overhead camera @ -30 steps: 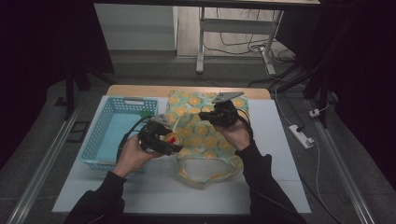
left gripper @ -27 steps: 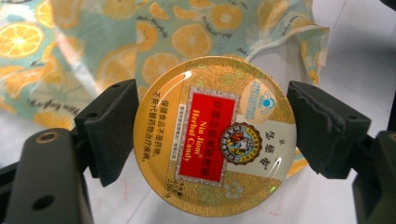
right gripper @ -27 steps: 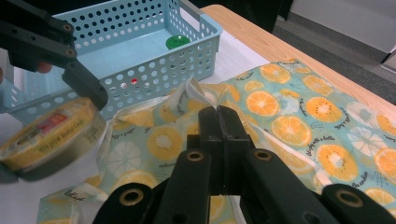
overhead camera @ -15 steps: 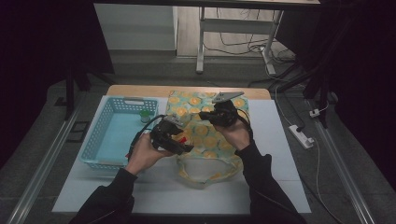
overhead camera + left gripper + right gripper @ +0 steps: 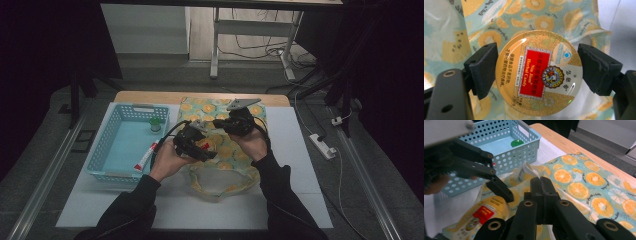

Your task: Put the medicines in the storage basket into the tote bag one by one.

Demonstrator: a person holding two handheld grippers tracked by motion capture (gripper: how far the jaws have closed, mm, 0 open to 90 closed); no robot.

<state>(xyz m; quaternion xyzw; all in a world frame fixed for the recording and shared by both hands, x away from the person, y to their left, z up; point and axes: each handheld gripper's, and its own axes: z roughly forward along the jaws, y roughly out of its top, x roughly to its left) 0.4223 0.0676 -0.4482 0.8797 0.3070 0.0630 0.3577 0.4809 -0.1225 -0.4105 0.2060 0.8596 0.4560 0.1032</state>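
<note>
The round gold tin of herbal candy [image 5: 537, 73], red label panel across its lid, sits face-up between two black fingers [image 5: 482, 68], raised just above the cloth. Beneath it spreads the pale turquoise fabric bag printed with orange slices [image 5: 220, 145], lying on the white worktop [image 5: 300, 165], one edge pinched and lifted, its mouth gaping toward the person.

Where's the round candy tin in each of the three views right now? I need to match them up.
High view: the candy tin is at centre, between the left gripper's jaws, over the fruit-print bag.
Left gripper view: mid-frame, the tin sits clamped between both jaws.
Right gripper view: lower left, below the other gripper's jaw.
Shared landmark: the fruit-print bag.
</note>
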